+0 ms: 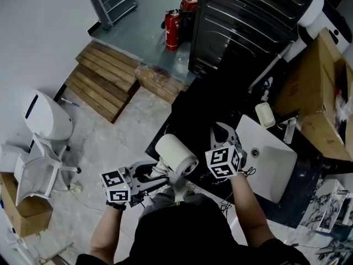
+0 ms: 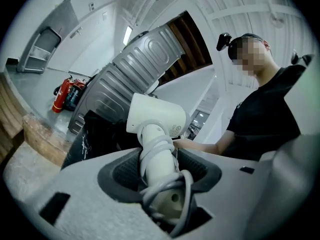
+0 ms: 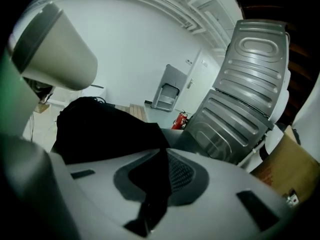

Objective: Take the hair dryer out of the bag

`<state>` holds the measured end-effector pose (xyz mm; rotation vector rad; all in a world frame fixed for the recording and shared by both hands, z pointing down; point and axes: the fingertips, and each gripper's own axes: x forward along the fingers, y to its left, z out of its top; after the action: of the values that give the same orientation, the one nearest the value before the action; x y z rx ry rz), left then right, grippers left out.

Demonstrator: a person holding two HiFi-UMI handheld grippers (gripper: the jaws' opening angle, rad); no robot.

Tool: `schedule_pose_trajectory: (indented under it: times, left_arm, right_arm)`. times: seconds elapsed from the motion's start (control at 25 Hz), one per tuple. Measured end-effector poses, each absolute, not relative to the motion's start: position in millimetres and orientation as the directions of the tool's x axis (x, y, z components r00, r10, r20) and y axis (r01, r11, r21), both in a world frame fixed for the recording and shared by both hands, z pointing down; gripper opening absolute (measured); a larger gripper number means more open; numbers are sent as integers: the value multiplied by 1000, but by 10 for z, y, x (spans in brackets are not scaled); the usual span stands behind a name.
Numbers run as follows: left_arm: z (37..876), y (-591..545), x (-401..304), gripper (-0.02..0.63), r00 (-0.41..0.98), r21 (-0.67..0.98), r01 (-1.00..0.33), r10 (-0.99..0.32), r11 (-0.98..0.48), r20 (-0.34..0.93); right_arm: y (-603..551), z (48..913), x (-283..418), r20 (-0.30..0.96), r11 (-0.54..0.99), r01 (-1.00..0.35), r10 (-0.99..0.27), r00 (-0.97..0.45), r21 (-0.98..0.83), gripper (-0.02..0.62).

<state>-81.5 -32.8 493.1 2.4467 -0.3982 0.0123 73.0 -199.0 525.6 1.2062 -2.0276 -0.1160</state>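
The white hair dryer (image 1: 175,154) hangs in the air in front of me, its barrel pointing right. My left gripper (image 1: 160,176) is shut on its handle, which has the white cord (image 2: 167,183) wound round it. In the left gripper view the hair dryer (image 2: 155,118) stands up from between the jaws of the left gripper (image 2: 159,170). My right gripper (image 1: 224,136) reaches over the black counter. In the right gripper view the right gripper (image 3: 160,178) is shut on a fold of the black bag (image 3: 100,129), and the hair dryer's barrel (image 3: 52,49) shows at the upper left, clear of the bag.
A white sink (image 1: 273,164) with a soap dish (image 1: 265,115) lies to the right. A dark washing machine (image 1: 248,26) stands behind the counter, and cardboard boxes (image 1: 320,87) at far right. On the floor are a red fire extinguisher (image 1: 172,29), wooden pallets (image 1: 105,81) and a white chair (image 1: 33,173).
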Motion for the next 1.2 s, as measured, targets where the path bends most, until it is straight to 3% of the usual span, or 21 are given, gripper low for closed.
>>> schedule_pose_trajectory:
  times: [0.28, 0.4, 0.56, 0.8, 1.0, 1.12, 1.2]
  left_arm:
    - [4925, -500, -1015, 236, 920, 579, -377, -366, -722, 143]
    - [4939, -554, -1072, 236, 912, 577, -391, -384, -717, 141]
    - [4985, -632, -1107, 236, 896, 564, -427, -413, -706, 161]
    - [5092, -690, -1080, 236, 872, 516, -485, -432, -706, 229]
    - [5077, -776, -1091, 236, 853, 510, -513, -476, -690, 215]
    - [5021, -848, -1092, 236, 838, 484, -539, -501, -690, 219]
    - [4979, -892, -1097, 236, 827, 466, -555, -517, -689, 220]
  right_arm:
    - [-1552, 5391, 418, 648, 684, -611, -682, -339, 399, 59]
    - [-1309, 5552, 282, 721, 768, -541, -584, -372, 343, 144]
    - [-1058, 5670, 150, 774, 847, -464, -469, -424, 259, 209]
    - [-708, 5650, 93, 781, 891, -407, -396, -483, 200, 239]
    - [-561, 5497, 113, 750, 881, -438, -410, -519, 178, 236]
    - [-566, 5291, 146, 699, 861, -470, -458, -549, 195, 122]
    - [-603, 5136, 167, 653, 839, -511, -495, -573, 188, 85]
